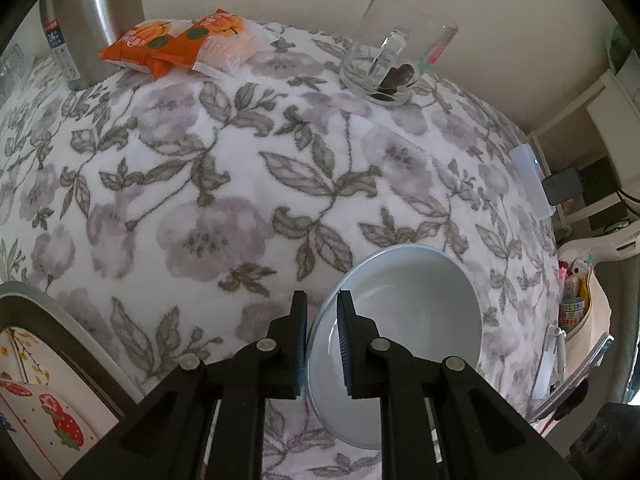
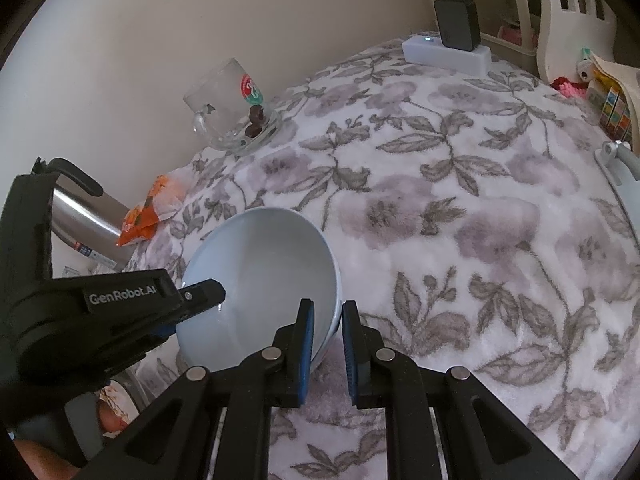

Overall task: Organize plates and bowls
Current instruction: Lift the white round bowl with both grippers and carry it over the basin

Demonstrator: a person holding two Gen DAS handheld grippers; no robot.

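A pale blue bowl [image 1: 404, 320] [image 2: 260, 260] is held tilted over the floral cloth [image 1: 208, 168] [image 2: 460, 208], gripped from two sides. In the left wrist view my left gripper [image 1: 322, 320] is shut on the bowl's near rim, one pad inside and one outside. My right gripper [image 2: 328, 320] is shut on the opposite rim in the same way. The left gripper [image 2: 200, 296] also shows in the right wrist view, coming in from the left with its tip on the rim. A darker patch of cloth lies under the bowl; whether the bowl touches the cloth I cannot tell.
A glass mug [image 1: 396, 56] [image 2: 228, 108] on a glass saucer with dark pieces stands by the wall. Orange snack packets [image 1: 180, 44] [image 2: 148, 216] lie beside a steel flask [image 1: 88, 20] [image 2: 88, 216]. A white box [image 1: 532, 184] [image 2: 446, 54] marks the table's far edge.
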